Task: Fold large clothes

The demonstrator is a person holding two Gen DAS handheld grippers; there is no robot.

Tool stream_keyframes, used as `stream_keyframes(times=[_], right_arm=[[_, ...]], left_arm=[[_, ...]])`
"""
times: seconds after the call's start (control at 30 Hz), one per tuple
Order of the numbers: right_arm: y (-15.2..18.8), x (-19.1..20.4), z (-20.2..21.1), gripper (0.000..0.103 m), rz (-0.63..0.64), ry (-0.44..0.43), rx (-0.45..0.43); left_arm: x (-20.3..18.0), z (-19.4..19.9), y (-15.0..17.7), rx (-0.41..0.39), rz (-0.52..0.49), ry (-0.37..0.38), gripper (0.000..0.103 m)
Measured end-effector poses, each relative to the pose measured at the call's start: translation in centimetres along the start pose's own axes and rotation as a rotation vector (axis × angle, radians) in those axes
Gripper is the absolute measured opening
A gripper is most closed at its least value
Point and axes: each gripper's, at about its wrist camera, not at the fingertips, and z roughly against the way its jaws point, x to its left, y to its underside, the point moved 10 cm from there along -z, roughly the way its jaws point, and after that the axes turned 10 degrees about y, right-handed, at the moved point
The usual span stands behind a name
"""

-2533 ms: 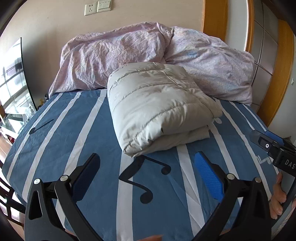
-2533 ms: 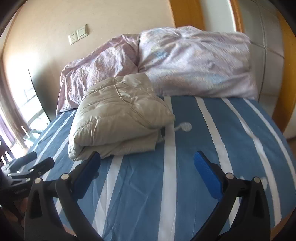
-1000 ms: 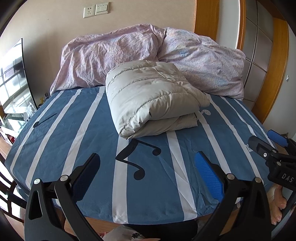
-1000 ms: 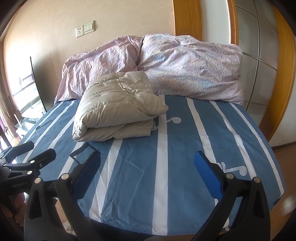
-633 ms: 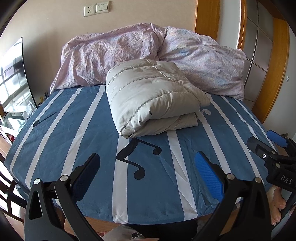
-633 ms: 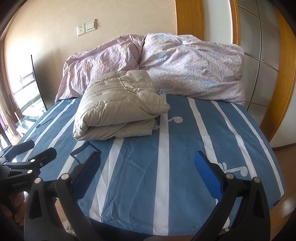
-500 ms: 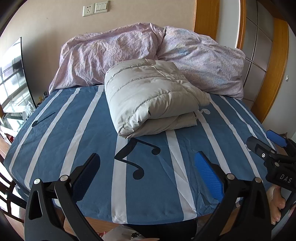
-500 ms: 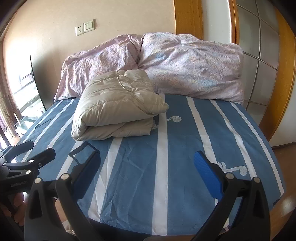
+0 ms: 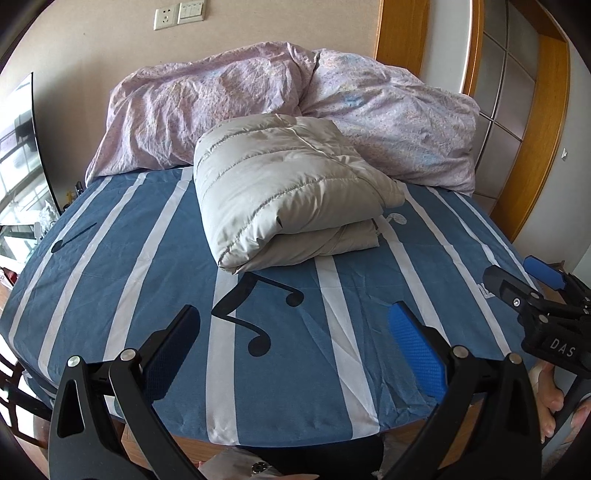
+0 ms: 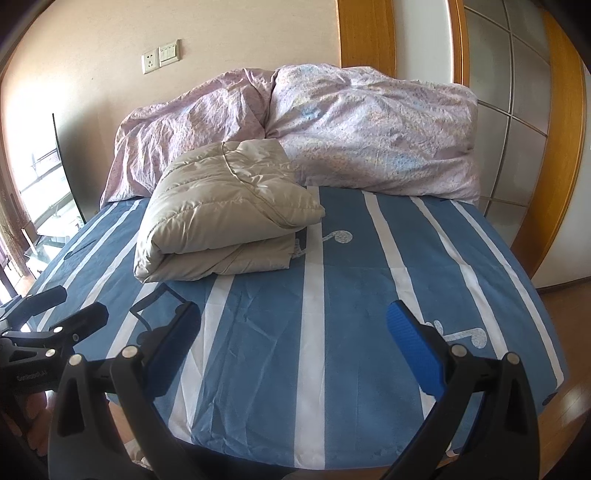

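On the blue sheet (image 9: 92,280) with white stripes and black music notes, seen from the left wrist camera, a folded beige puffer jacket (image 9: 284,188) lies toward the far end of the bed, its back edge touching the crumpled pink quilt (image 9: 229,107) heaped against the wall. Nearer the camera, the left gripper (image 9: 295,343) hangs above the foot of the bed with its blue-padded fingers (image 9: 413,347) spread wide and nothing between them, well apart from the jacket. At the right edge of this view the right gripper (image 9: 524,284) shows from the side, with a person's hand (image 9: 550,398) wrapped around its handle below. A wall socket and switch plate (image 9: 179,14) sit above the quilt. From the right wrist camera, the same puffer jacket (image 10: 221,210) rests left of centre on the sheet (image 10: 369,288), folded into a thick bundle with its rounded fold facing forward and its far edge against the quilt (image 10: 369,122). The right gripper (image 10: 295,336) is held over the near end of the bed, fingers (image 10: 413,347) wide and empty. At the lower left the left gripper (image 10: 59,310) appears side-on, its black fingers apart.
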Motion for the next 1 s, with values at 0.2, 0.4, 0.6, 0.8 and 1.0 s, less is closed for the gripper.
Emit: stream_keyframes(times=[0.2, 0.4, 0.6, 0.8, 1.0], right_arm=[[-0.04, -0.11, -0.01, 0.101, 0.000, -0.002, 0.000], [-0.06, -0.13, -0.08, 0.101, -0.001, -0.005, 0.000], [-0.12, 0.01, -0.03, 0.101, -0.003, -0.009, -0.001], [-0.11, 0.29, 0.00, 0.101, -0.006, -0.011, -0.002], [-0.12, 0.26, -0.05, 0.101, -0.011, -0.010, -0.002]], left_arm=[[-0.11, 0.03, 0.00, -0.002, -0.001, 0.001, 0.102], [-0.13, 0.07, -0.02, -0.001, -0.001, 0.002, 0.102], [-0.25, 0.20, -0.17, -0.005, -0.005, 0.002, 0.102], [-0.21, 0.24, -0.20, -0.005, -0.005, 0.001, 0.102], [-0.22, 0.23, -0.19, -0.005, -0.005, 0.002, 0.102]])
